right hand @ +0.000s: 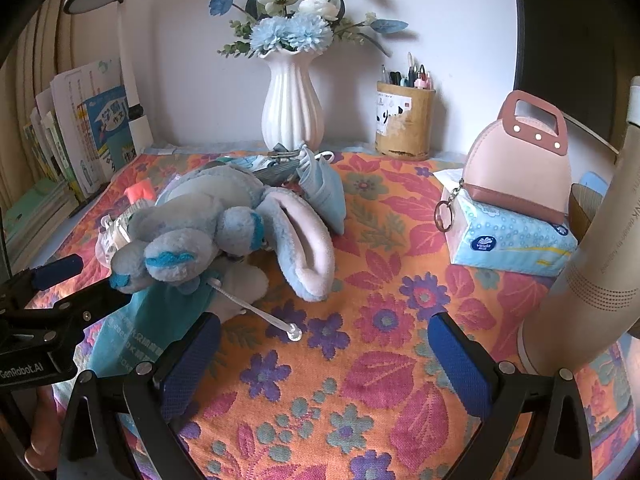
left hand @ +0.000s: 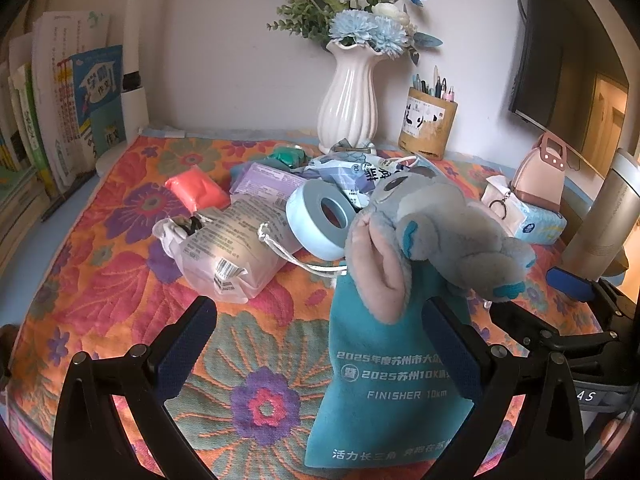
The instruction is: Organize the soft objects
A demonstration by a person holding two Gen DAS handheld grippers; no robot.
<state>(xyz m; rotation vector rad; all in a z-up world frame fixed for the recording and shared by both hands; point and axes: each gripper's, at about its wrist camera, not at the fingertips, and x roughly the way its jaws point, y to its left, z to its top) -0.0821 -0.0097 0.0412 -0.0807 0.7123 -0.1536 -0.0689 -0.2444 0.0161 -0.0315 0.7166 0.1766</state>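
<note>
Two low wrist views, shared plush toy [left hand: 436, 232]

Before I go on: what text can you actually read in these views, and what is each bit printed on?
"FINISHER 10km" and "2025": teal drawstring bag.
"GenRobot.AI": left gripper body, right wrist view.
"Vinda", small: tissue pack.
Books, pen holder, plastic packet, beige bottle: print too small or blurred.
</note>
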